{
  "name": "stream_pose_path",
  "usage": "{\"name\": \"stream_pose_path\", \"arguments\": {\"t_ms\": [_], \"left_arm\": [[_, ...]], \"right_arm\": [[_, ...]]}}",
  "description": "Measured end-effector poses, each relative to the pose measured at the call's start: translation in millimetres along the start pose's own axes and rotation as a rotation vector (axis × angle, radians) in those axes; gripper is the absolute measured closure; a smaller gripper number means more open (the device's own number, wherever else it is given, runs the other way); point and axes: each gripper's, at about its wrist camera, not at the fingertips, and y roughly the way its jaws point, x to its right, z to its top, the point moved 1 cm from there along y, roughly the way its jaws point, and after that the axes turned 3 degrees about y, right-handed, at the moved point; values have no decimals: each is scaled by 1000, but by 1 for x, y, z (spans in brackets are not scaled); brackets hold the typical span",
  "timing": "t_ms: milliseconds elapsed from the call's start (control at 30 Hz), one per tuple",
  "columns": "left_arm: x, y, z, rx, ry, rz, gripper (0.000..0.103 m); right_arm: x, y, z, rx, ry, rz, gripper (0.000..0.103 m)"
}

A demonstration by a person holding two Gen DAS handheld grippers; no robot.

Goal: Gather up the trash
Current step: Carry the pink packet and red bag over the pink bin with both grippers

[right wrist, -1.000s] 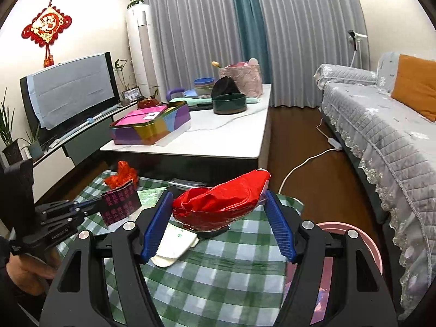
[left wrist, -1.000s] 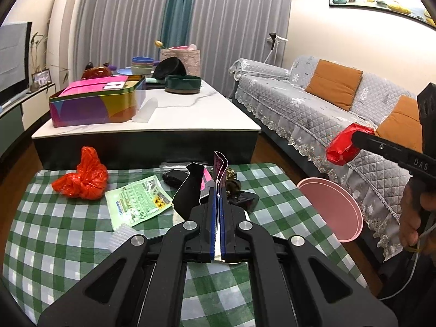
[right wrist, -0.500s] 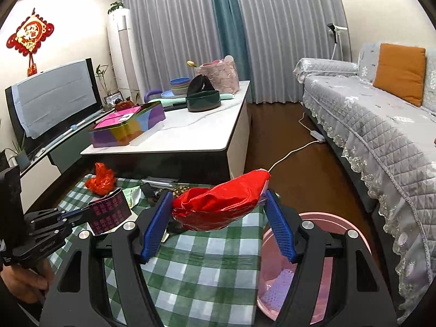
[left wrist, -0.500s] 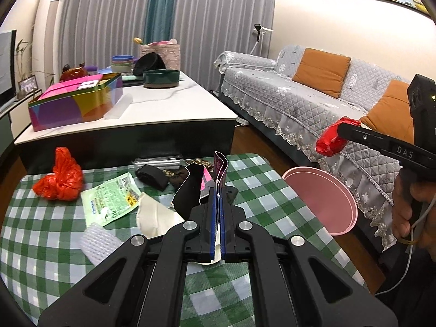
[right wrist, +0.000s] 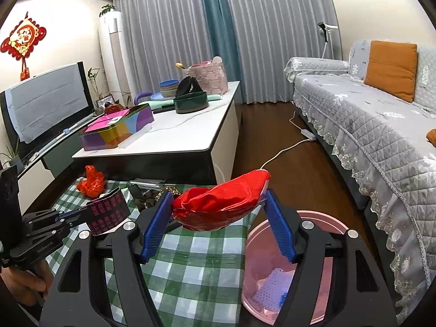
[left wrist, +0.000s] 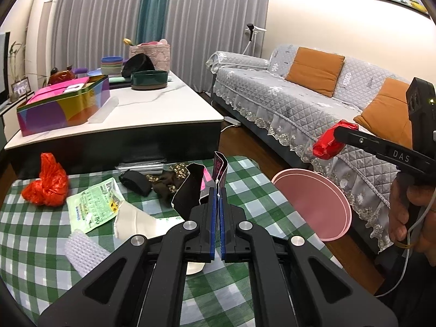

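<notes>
The landmark is the pink bin [right wrist: 294, 269], standing on the floor against the right edge of the checked worktop [left wrist: 32, 234], with the sofa [left wrist: 299, 109] close on its far side, so only a narrow strip of floor lies between bin and sofa. Farthest left of the bin, near the worktop's left edge, lies an orange bag [left wrist: 47, 182]; nearer the bin come a green packet [left wrist: 92, 207], a white foam net [left wrist: 81, 250] and a white scrap [left wrist: 136, 223], all flat, then dark crumpled items [left wrist: 152, 182] at the far edge, too tangled to tell apart. The left gripper [left wrist: 217, 199] is clenched on a dark pink-patterned wrapper [right wrist: 109, 209], a thin sheet standing on edge with its long side running up and away from the jaws; it hangs over the worktop, left of the bin. The right gripper [right wrist: 220, 218] has its jaws spread wide but pressing on a red wrapper [right wrist: 220, 204], whose long axis runs crosswise from pad to pad, its right end tipped upward; it sits over the worktop's right edge, just left of the bin's rim. Inside the bin a pale net and a blue bit show; the gripper cuts off much of the rest. Beyond, a white table [right wrist: 174, 141] closes the worktop's far side, with open wooden floor [right wrist: 286, 169] behind the bin.
</notes>
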Motion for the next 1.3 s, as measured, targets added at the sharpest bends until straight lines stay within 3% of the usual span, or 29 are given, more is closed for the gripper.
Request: {"name": "stream_pose_path", "arguments": {"t_ms": [1300], "left_arm": [[84,54,20,-3,71,-142,101]], "right_arm": [[77,-12,-19,-17,54,-143,35]]}}
